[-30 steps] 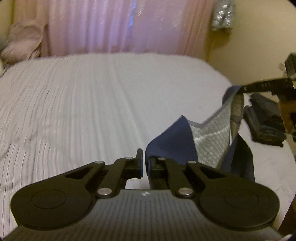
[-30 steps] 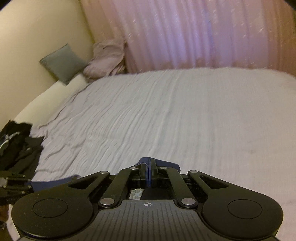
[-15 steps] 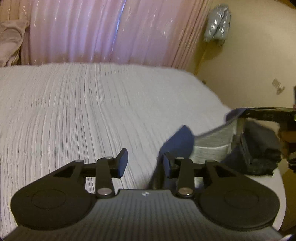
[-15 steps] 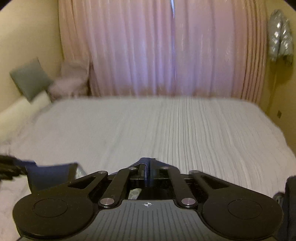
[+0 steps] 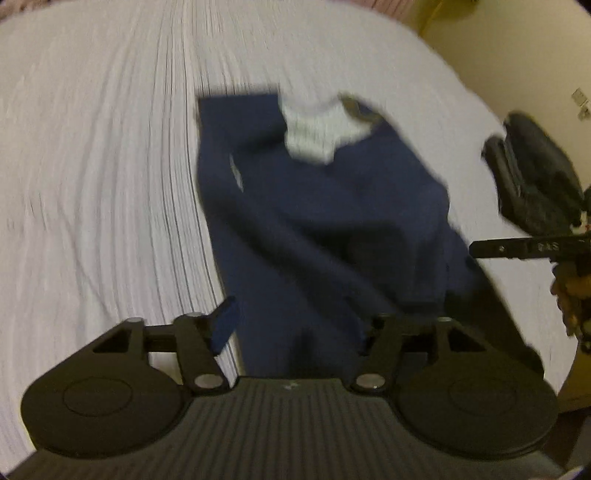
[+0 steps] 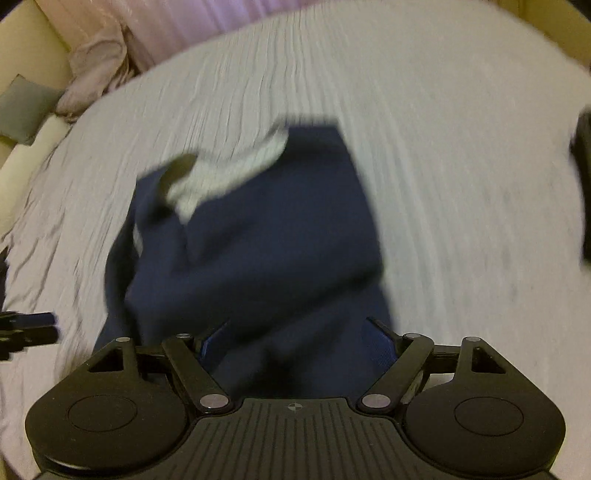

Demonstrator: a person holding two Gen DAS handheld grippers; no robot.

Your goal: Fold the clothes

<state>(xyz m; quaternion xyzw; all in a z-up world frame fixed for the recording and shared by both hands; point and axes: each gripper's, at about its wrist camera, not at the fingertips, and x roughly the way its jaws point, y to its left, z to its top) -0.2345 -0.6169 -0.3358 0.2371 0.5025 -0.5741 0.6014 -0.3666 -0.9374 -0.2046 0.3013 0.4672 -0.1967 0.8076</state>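
A navy blue garment point(image 5: 317, 221) with a grey mesh lining point(image 5: 317, 133) turned out at its far end lies rumpled on the striped bed sheet point(image 5: 96, 177). My left gripper point(image 5: 299, 325) is open above its near edge, jaws wide apart, holding nothing. The garment also shows in the right wrist view point(image 6: 266, 251), lining point(image 6: 229, 170) at the far left. My right gripper point(image 6: 299, 339) is open over the near edge, empty. Its fingers point(image 5: 517, 247) enter the left wrist view from the right. Both views are blurred.
A pile of dark folded clothes point(image 5: 535, 184) lies on the bed to the right of the garment. A grey cushion point(image 6: 22, 107) and a pink bundle point(image 6: 96, 74) sit at the bed's far left, under the pink curtain point(image 6: 207, 22). The left gripper's tip point(image 6: 29, 325) shows at the left.
Both grippers opened and let go of the garment, which dropped onto the bed. Both cameras tilted down from the curtain to the sheet.
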